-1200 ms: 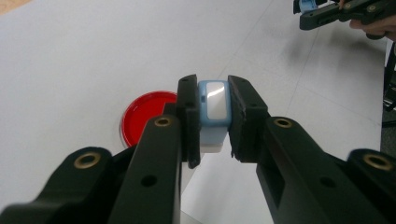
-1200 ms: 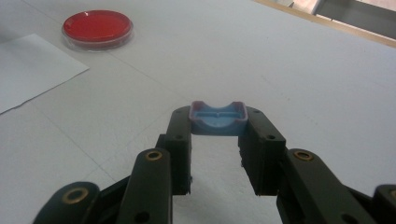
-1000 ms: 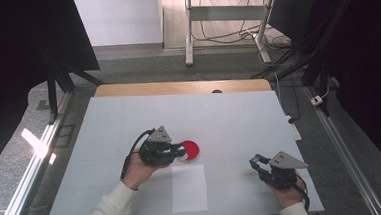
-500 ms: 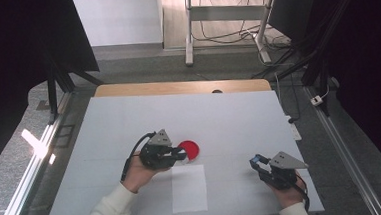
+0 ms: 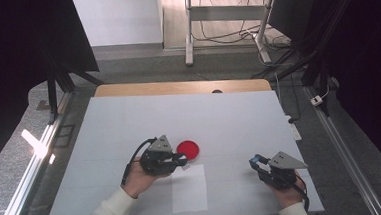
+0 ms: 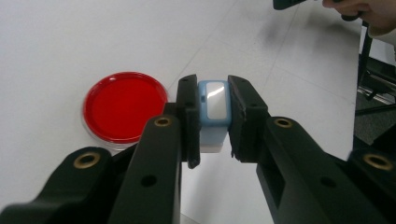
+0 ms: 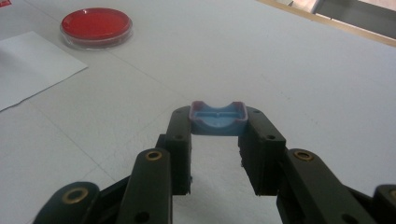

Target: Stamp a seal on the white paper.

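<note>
Left gripper [image 6: 213, 114] clamped on small blue-rimmed white block [image 6: 213, 112], held just beside red dish [image 6: 125, 106] on table [image 5: 229, 120], near top edge of paper [image 5: 189, 187]. Right gripper [image 7: 218, 122] clamped on blue cap [image 7: 217, 118], possibly block's lid; well apart from dish, above table.

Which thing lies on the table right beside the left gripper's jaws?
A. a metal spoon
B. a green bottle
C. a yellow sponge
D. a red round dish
D: the red round dish lies on the table beside the left gripper, which holds a small blue-white block.
</note>
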The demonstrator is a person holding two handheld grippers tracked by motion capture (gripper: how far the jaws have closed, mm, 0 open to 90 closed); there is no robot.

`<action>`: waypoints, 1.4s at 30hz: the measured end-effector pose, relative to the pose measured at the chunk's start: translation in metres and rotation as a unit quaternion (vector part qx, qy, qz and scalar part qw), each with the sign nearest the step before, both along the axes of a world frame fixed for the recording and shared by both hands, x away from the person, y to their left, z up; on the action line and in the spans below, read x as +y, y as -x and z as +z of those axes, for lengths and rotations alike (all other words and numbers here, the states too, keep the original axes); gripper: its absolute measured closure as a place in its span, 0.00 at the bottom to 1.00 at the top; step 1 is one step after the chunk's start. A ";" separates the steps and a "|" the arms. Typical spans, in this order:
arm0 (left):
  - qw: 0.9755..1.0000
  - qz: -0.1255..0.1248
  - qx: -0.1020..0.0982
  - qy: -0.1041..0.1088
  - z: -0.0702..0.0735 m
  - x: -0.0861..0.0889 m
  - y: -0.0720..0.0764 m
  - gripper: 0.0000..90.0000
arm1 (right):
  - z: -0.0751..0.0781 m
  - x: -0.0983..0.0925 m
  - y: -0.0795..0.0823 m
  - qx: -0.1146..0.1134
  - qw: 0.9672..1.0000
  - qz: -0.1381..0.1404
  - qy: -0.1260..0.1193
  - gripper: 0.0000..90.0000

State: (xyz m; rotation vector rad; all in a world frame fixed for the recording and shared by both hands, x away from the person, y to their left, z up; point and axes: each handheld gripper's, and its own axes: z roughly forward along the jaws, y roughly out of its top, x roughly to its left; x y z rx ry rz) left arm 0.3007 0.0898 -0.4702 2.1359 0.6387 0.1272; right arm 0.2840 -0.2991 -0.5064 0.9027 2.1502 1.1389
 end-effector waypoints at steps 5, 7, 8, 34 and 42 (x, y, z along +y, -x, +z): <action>1.000 -0.007 0.006 0.000 -0.003 -0.003 0.003 0.84 | 0.000 0.000 0.000 0.001 1.000 0.001 -0.001 0.73; 1.000 -0.010 0.006 -0.002 -0.004 -0.004 0.005 0.84 | 0.000 0.000 0.000 0.001 1.000 0.001 -0.001 0.73; 1.000 -0.011 0.006 -0.003 -0.004 -0.004 0.006 0.84 | 0.000 0.000 0.000 0.000 1.000 0.000 0.001 0.73; 0.999 -0.027 0.011 -0.024 -0.021 -0.010 0.022 0.84 | -0.001 0.001 -0.001 0.002 1.000 0.003 -0.001 0.73; 0.999 -0.031 0.012 -0.032 -0.025 -0.013 0.021 0.84 | -0.001 0.001 0.000 0.002 1.000 0.002 0.000 0.73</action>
